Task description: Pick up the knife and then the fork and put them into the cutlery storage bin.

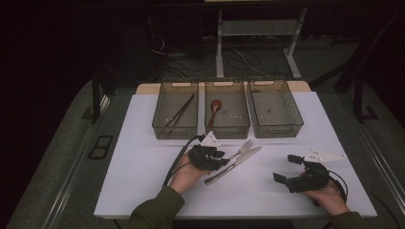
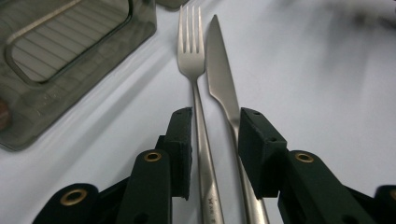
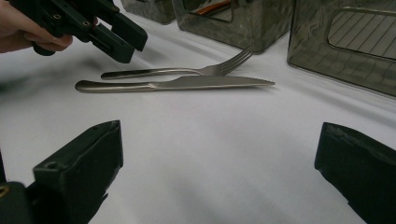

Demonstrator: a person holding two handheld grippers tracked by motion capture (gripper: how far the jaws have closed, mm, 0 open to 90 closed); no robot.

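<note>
My left gripper [image 2: 215, 154] straddles the fork [image 2: 192, 60] handle beside the knife [image 2: 219, 70], jaws apart; handle ends cut off. Right gripper [image 3: 219, 177] gapes wide, empty.

The fork [image 2: 192, 56] and knife [image 2: 220, 70] are brushed metal with a soft satin sheen. The table [image 1: 143, 167] has a smooth, matt white top. The bins [image 1: 275, 107] are smoky translucent plastic, glossy. The spoon [image 1: 214, 110] looks like wood. The gripper pads [image 2: 181, 149] are matt black and slightly rough.
</note>
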